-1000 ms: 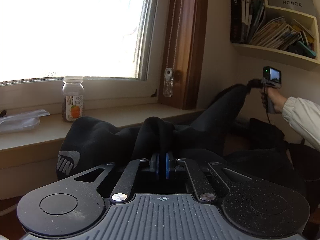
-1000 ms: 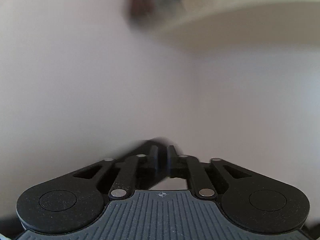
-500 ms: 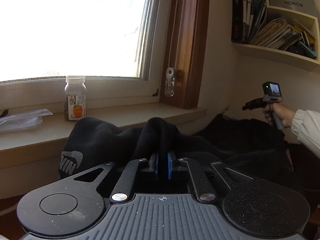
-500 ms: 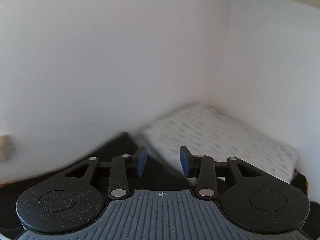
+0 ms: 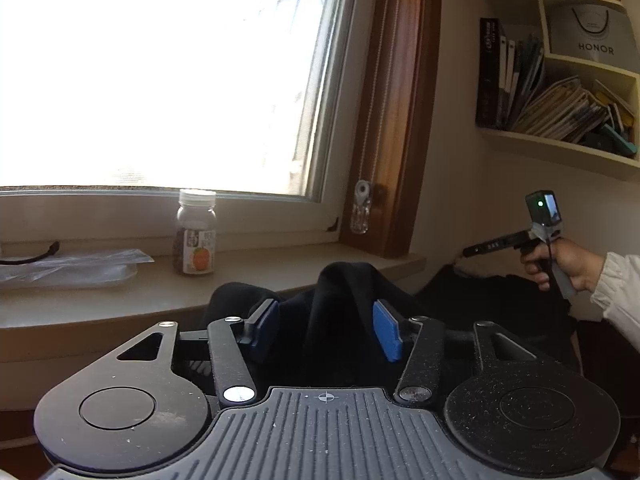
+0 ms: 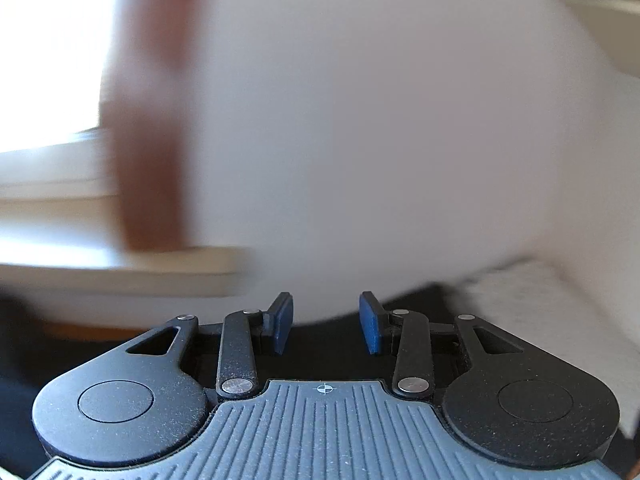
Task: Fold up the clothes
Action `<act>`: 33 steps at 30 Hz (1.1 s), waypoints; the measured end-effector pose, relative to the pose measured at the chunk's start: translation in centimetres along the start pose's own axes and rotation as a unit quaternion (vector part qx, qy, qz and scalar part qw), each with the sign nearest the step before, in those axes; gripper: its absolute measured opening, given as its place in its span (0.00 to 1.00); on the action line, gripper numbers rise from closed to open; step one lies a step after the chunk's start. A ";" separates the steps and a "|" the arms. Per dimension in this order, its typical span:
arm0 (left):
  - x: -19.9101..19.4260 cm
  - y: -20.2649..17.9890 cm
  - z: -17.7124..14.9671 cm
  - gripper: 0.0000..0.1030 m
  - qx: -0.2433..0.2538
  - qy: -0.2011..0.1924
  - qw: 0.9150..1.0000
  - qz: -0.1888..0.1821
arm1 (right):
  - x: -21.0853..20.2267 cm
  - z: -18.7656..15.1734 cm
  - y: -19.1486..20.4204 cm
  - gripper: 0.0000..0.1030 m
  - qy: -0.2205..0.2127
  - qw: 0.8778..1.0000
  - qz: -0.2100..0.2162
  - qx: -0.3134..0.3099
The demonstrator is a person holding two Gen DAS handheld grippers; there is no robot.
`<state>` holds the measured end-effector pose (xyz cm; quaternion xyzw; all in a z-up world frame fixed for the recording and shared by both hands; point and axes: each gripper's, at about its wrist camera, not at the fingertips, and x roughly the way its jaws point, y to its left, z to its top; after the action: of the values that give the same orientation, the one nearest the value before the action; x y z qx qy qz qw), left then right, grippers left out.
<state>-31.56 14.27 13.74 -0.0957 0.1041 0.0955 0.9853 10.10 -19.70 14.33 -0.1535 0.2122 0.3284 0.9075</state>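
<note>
A black garment [image 5: 340,300] lies bunched below the window sill, one fold standing up between the blue pads of my left gripper [image 5: 326,330]. That gripper is open and its pads stand clear of the cloth on both sides. At the far right of the left wrist view a person's hand [image 5: 560,260] holds my right gripper [image 5: 470,250] above more black cloth [image 5: 500,292]. In the blurred right wrist view my right gripper [image 6: 326,328] is open with nothing between its pads; dark cloth [image 6: 408,300] lies below it.
A small bottle [image 5: 195,234] with an orange label and a clear plastic bag [image 5: 68,266] sit on the window sill [image 5: 280,268]. A wall shelf [image 5: 560,148] holds books at upper right. A white patterned pillow [image 6: 540,300] lies to the right.
My left gripper has opened and let go of the black fold. The right gripper released the garment's far end, which dropped, then came down lower and swung left.
</note>
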 end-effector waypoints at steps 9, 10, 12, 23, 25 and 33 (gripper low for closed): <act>-0.6 3.8 -1.4 0.65 -0.030 0.025 0.998 0.039 | -4.7 1.0 16.7 0.38 -0.004 0.975 0.192 -0.112; -0.6 4.1 -1.7 0.65 -0.033 0.029 0.998 0.043 | -5.2 1.1 18.6 0.38 -0.005 0.970 0.207 -0.127; -0.5 4.9 -2.1 0.65 -0.039 0.037 0.997 0.051 | -6.1 1.3 21.6 0.38 -0.008 0.963 0.227 -0.148; 0.3 7.9 -3.8 0.65 -0.068 0.073 0.992 0.082 | -9.6 5.1 30.5 0.38 -0.044 0.947 0.252 -0.192; 0.1 7.9 -3.8 0.65 -0.069 0.071 0.992 0.084 | -10.1 5.0 31.1 0.38 -0.044 0.943 0.264 -0.196; -0.1 7.9 -3.7 0.66 -0.076 0.068 0.990 0.093 | -9.2 1.3 33.9 0.48 -0.014 0.924 0.285 -0.256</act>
<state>-34.01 21.08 8.87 -0.1662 0.1722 0.1876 0.9527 -18.34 0.93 15.20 -0.3088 0.1433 0.6185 0.7082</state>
